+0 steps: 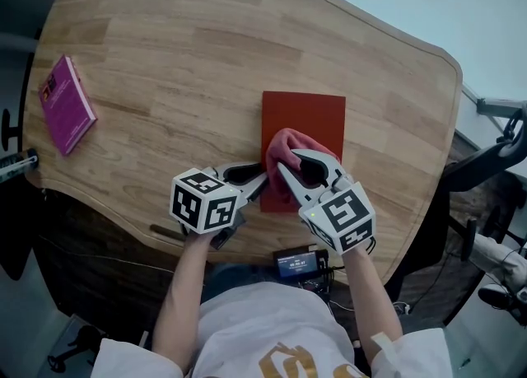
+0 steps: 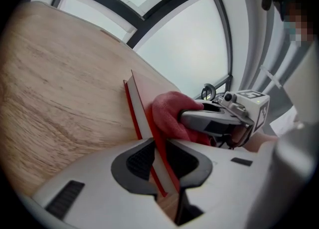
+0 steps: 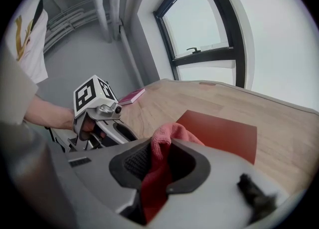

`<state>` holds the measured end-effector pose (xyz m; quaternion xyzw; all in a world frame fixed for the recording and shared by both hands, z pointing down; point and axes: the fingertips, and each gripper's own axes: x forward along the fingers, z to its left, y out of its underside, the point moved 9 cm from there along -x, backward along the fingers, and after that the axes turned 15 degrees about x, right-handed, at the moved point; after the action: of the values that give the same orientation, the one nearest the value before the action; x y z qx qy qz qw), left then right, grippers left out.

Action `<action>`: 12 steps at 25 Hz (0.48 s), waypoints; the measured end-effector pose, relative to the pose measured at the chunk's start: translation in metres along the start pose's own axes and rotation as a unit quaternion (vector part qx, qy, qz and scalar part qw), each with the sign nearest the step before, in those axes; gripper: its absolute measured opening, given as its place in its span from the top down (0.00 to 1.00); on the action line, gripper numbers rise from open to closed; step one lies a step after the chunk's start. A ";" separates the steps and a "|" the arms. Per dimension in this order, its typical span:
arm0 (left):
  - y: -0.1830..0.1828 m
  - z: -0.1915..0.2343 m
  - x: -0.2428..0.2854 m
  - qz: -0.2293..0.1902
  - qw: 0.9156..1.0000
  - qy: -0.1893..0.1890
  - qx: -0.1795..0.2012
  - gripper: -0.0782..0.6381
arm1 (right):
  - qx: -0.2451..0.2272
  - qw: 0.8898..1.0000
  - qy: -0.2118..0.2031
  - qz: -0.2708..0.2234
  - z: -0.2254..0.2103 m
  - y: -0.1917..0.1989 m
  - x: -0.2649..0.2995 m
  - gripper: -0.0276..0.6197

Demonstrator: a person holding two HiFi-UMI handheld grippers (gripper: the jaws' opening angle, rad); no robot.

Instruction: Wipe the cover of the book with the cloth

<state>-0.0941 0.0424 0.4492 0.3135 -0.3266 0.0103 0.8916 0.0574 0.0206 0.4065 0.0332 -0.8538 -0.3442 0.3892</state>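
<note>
Red book [image 1: 303, 117]: thin flat rectangle, matte cover. Pink fuzzy cloth [image 1: 280, 142] bunched on book's near half, pinched in right gripper [image 1: 288, 160]. Left gripper [image 1: 262, 183] clamps book's near-left edge. Book's near edge hidden beneath tongs. Pale wood-grain table [image 1: 165, 55] under book.

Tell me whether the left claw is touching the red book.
Touching. In the left gripper view the left claw pinches the edge of the book, with one pad on each cover.
</note>
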 end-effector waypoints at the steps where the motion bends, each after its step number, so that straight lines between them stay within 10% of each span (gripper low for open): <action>1: 0.000 0.000 0.000 0.001 1.000 0.001 0.000 0.78 | -0.001 1.000 0.001 -0.001 0.000 -0.001 0.001 0.83; 12: -0.001 0.000 0.000 0.006 1.000 -0.003 -0.007 0.78 | -0.007 1.000 0.005 -0.015 -0.009 -0.016 0.010 0.83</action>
<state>-0.0943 0.0420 0.4486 0.3052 -0.3309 0.0123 0.8928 0.0531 0.0003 0.4078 0.0451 -0.8488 -0.3556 0.3886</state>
